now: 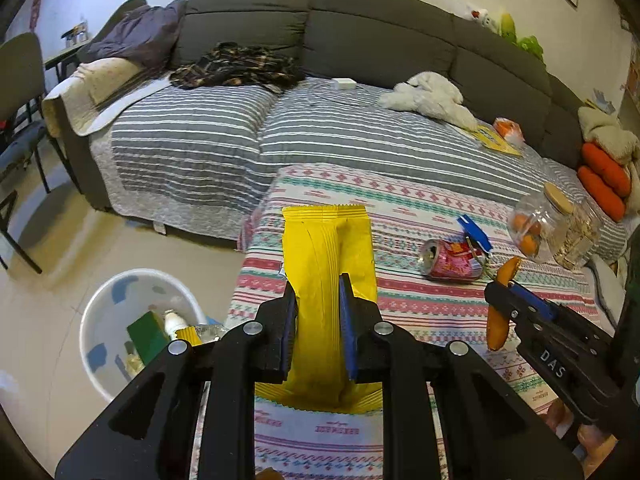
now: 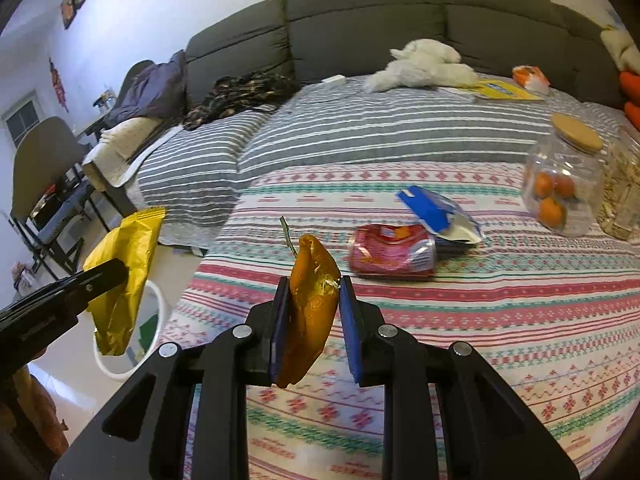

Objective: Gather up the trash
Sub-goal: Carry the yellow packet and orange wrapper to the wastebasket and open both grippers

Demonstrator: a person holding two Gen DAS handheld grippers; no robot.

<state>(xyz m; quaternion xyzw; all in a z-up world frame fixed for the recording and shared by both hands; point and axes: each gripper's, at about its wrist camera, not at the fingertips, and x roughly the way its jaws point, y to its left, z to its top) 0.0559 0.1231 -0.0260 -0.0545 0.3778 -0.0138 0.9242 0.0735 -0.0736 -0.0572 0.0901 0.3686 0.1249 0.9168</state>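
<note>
You're gripping the yellow wrapper (image 1: 328,300) with your left tool (image 1: 318,304), jaws clamped on its middle, holding it upright above the near-left edge of the patterned surface (image 1: 420,208). Your right tool (image 2: 312,304) is pinching an orange peel (image 2: 310,312), lifted clear of the cloth; a thin green stem is sticking up behind it. The white trash bin (image 1: 96,320) is sitting on the floor to the left, already carrying a green box and a small white bottle. A crushed red can (image 2: 390,256) is lying further out on the surface, touching a blue-and-white packet (image 2: 436,212) just behind it. A clear jar (image 2: 560,184) of oranges is standing far right.
</note>
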